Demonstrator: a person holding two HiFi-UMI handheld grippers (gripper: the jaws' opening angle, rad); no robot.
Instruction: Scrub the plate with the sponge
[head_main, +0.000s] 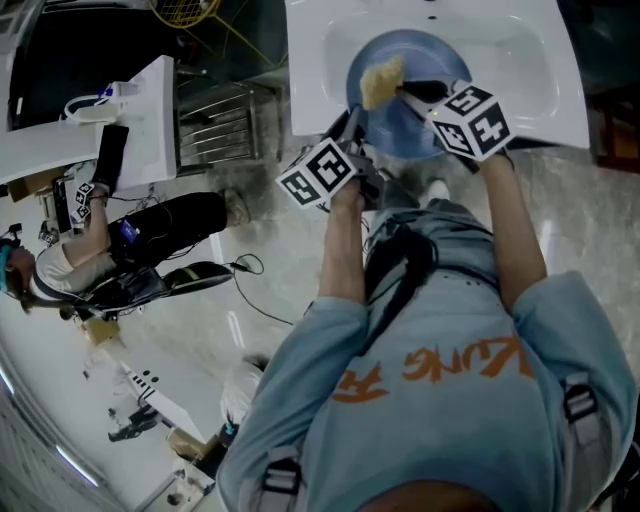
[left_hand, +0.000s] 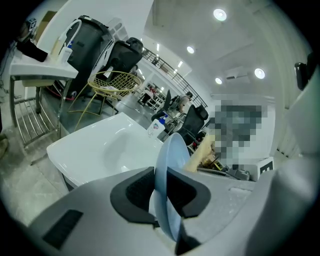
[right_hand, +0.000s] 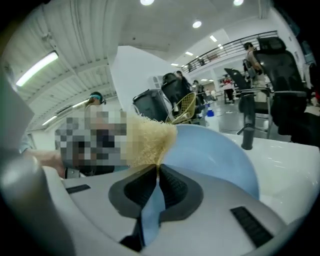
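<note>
So, the left gripper (left_hand: 161, 195) is clamped down on the rim of the blue plate (left_hand: 174, 152), one pad on each face. In the head view it bites at roughly 8 o'clock on the plate. The right gripper (right_hand: 157, 187) is pinched tight on the yellow sponge (right_hand: 150, 140) and reaches in from about 4 o'clock. The sponge sits against the plate's face, near 9 o'clock of its centre. The plate's held over the white sink (head_main: 520, 60), at 12 o'clock from the person.
</note>
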